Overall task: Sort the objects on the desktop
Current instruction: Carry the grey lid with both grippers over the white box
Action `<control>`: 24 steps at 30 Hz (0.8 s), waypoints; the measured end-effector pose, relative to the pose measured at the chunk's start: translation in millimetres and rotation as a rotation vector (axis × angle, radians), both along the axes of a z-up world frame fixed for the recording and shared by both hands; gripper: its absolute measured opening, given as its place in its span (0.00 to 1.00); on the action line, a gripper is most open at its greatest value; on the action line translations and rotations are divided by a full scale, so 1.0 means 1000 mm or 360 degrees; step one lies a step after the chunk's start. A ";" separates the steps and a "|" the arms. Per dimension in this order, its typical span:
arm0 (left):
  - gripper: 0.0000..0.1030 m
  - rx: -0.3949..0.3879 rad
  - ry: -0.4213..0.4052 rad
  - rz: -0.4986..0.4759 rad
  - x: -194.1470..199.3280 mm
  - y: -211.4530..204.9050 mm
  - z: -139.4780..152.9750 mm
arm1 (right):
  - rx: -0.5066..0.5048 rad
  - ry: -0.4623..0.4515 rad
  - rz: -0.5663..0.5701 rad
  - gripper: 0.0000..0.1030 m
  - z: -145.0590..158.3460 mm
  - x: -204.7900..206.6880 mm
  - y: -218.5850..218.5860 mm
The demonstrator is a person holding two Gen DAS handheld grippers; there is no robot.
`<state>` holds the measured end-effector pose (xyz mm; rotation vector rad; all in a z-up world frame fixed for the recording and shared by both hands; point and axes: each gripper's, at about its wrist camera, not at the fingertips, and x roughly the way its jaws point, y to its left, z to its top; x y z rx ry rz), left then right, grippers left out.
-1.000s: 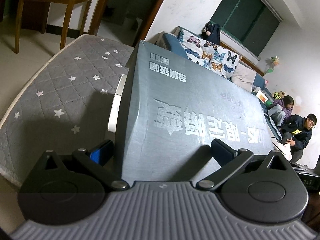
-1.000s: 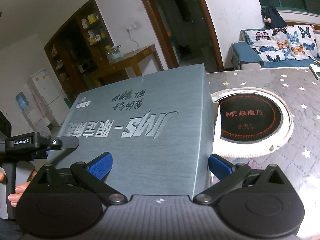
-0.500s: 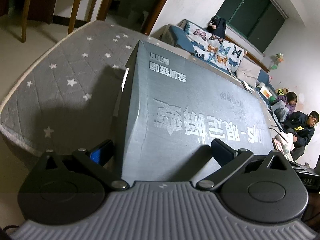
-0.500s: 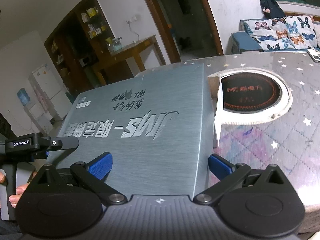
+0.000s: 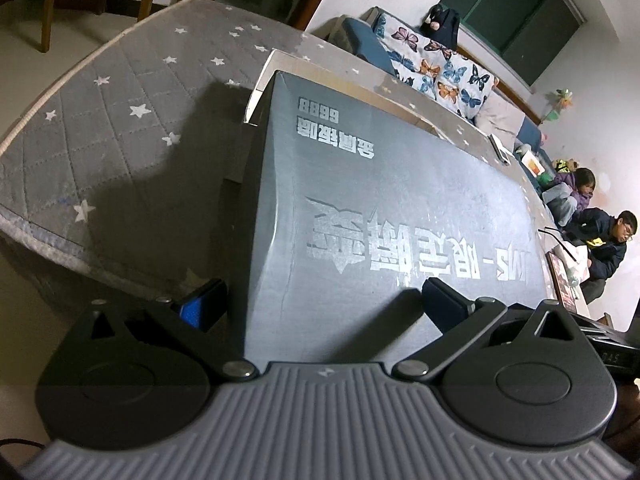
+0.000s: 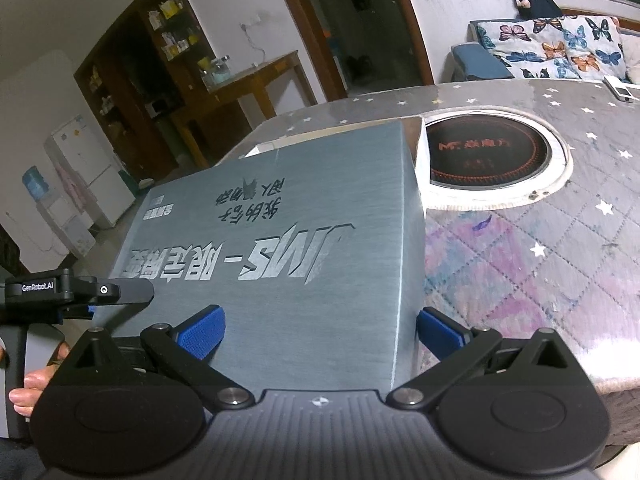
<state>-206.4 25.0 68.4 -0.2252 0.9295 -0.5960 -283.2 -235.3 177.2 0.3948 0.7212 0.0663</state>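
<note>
A large grey box [image 5: 380, 216] with silver lettering fills both views; it also shows in the right wrist view [image 6: 288, 248]. My left gripper [image 5: 320, 304] is wide apart and clamps one end of the box, one finger on its side and one on its top. My right gripper [image 6: 320, 328] clamps the other end the same way. The box hangs above the grey star-patterned table [image 5: 100, 120]. A white-edged carton [image 5: 260, 80] sits under the box's far end. The left gripper's body [image 6: 76, 292] shows in the right wrist view.
A round induction hob [image 6: 488, 156] is set into the table [image 6: 560, 240] right of the box. A small white device [image 6: 620, 90] lies at the far table edge. A butterfly-print sofa [image 6: 560, 48] and a wooden side table [image 6: 248, 80] stand behind. Two people [image 5: 600, 240] sit at the right.
The box, held by both grippers, has moved toward me and lower over the table. The hob and the table edge have slid farther away in the views.
</note>
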 end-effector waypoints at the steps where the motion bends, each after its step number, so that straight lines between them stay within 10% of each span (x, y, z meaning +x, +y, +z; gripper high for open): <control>1: 1.00 -0.0001 0.0002 -0.0002 0.000 0.000 0.000 | -0.0001 0.0001 -0.0004 1.00 -0.001 0.000 0.000; 24: 1.00 0.0036 0.0060 -0.0058 -0.009 -0.003 -0.007 | 0.0027 0.0052 -0.0029 1.00 -0.005 -0.021 0.000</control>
